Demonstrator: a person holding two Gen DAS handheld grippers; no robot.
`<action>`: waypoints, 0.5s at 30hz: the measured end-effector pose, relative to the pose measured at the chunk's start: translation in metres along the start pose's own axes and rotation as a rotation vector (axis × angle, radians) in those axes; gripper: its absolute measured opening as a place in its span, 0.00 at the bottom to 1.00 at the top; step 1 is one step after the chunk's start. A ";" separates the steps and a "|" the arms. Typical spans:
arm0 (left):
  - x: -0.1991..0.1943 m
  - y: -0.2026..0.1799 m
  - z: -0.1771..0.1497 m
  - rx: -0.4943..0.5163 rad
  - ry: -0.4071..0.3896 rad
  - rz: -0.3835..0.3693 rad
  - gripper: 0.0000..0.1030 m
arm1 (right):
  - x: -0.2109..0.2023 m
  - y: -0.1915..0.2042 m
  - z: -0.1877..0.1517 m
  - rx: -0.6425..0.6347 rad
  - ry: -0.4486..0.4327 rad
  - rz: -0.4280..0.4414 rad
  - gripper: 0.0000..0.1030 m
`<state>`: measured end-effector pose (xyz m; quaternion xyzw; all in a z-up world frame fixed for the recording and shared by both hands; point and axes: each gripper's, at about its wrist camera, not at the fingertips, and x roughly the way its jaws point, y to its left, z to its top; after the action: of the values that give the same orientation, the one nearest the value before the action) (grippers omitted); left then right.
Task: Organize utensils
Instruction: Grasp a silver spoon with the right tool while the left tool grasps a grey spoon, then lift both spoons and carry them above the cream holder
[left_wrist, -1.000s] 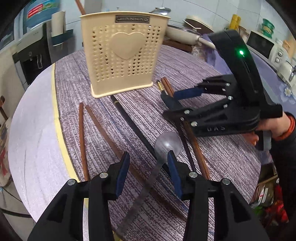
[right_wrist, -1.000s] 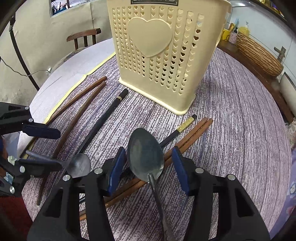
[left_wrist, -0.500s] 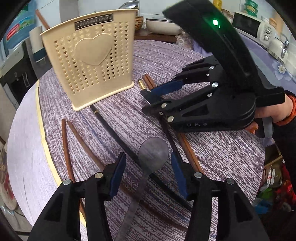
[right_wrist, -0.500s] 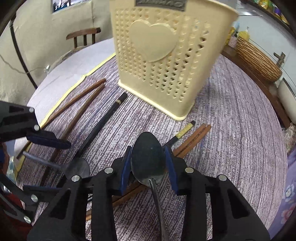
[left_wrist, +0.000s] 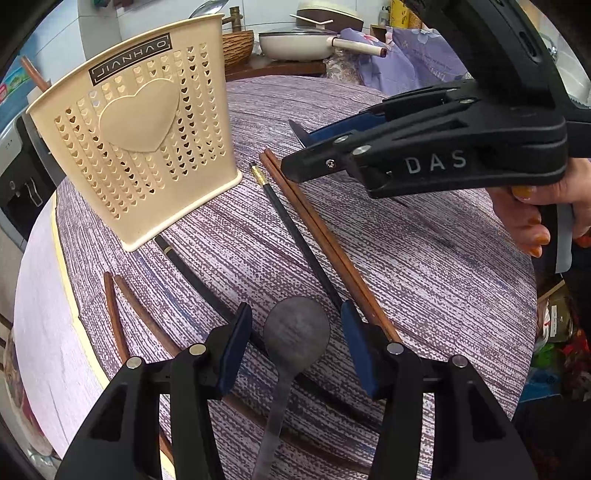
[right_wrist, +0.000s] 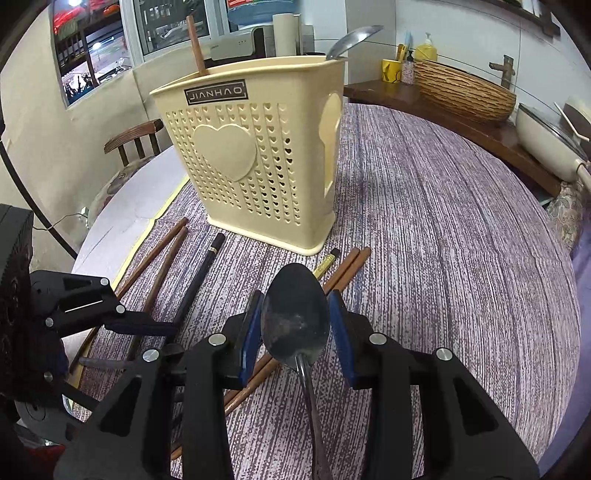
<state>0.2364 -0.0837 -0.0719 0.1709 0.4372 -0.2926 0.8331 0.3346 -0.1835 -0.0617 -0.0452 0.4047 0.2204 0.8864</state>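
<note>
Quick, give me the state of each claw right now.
Left claw: open, a spoon between its pads, untouched.
Right claw: shut on a spoon, gripped by the bowl.

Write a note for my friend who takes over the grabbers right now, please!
Right gripper: shut on a spoon, bowl toward the holder.
Left gripper: open, a second spoon between its pads, not gripped.
Done: a brown chopstick and a third spoon stand in the upright holder.
Left to do: both spoons, plus four brown chopsticks and two black chopsticks lying on the table.
</note>
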 end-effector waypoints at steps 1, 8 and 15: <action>0.000 -0.001 0.000 0.013 0.002 -0.003 0.47 | 0.001 0.000 -0.001 0.005 0.003 0.003 0.36; -0.002 -0.003 0.000 0.092 0.020 -0.024 0.41 | 0.002 -0.003 -0.005 0.030 0.010 0.014 0.35; 0.010 -0.001 0.007 0.106 0.047 -0.030 0.35 | -0.002 -0.003 -0.004 0.047 -0.007 0.011 0.36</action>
<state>0.2446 -0.0914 -0.0762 0.2150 0.4431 -0.3239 0.8078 0.3320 -0.1883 -0.0635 -0.0215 0.4070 0.2159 0.8873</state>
